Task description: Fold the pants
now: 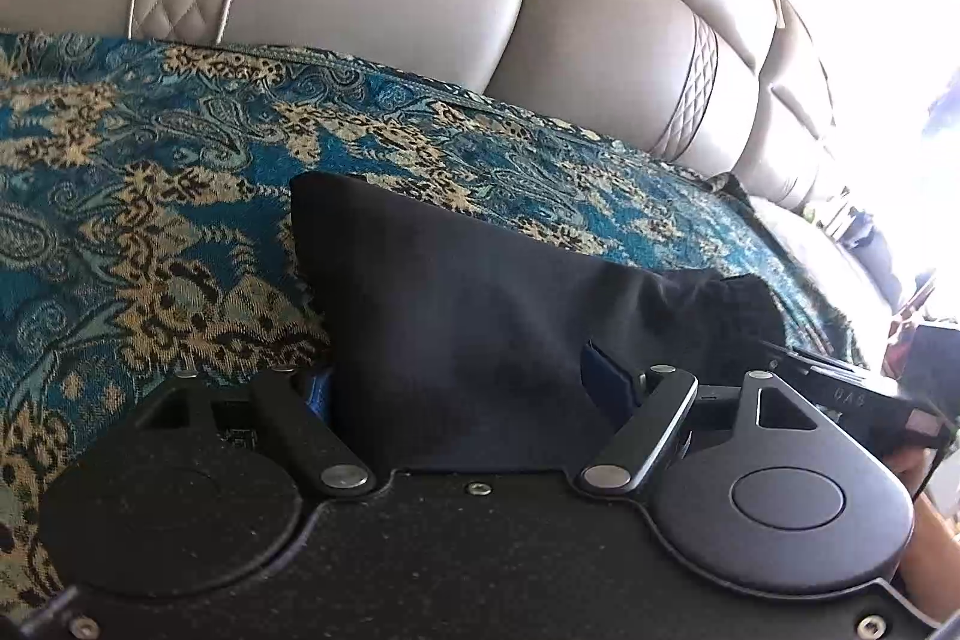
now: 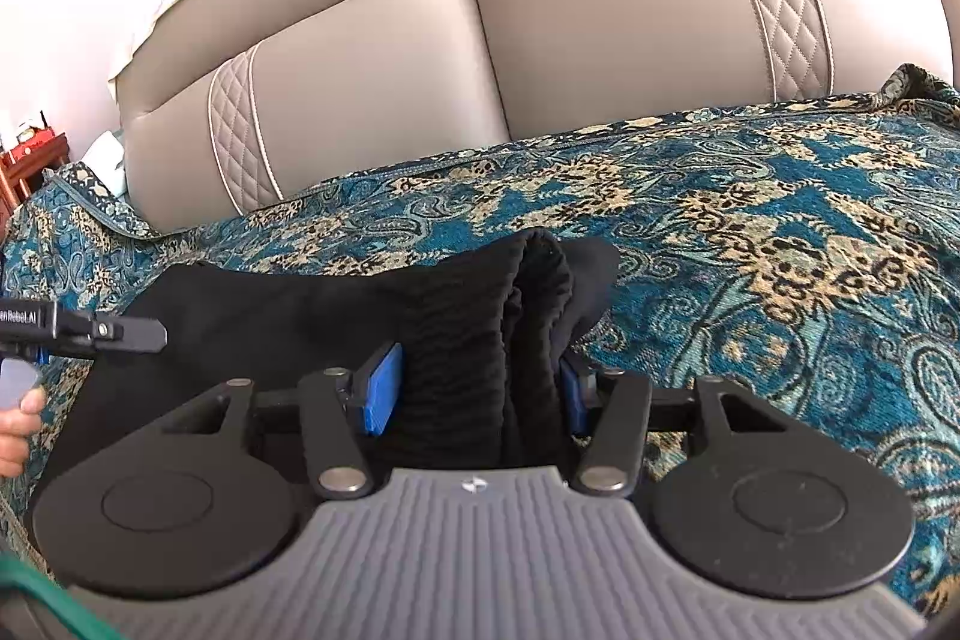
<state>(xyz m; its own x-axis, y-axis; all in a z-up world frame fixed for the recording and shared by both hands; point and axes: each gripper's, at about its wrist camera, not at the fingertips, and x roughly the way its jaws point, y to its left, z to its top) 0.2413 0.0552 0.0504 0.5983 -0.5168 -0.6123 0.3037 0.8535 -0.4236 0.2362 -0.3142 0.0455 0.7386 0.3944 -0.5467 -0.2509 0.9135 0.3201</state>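
Observation:
Black pants lie bunched on a teal paisley cover over the sofa seat. In the left wrist view a smooth folded edge of the pants fills the gap of my left gripper, whose blue pads press on it from both sides. In the right wrist view the ribbed waistband of the pants stands up between the blue pads of my right gripper, which is shut on it. One finger of the left gripper shows at the left edge over the cloth.
The beige leather sofa backrest with quilted stripes rises just behind the cover. A hand shows at the left edge. Red furniture stands beyond the sofa's left end. Bright window light washes out the right side of the left wrist view.

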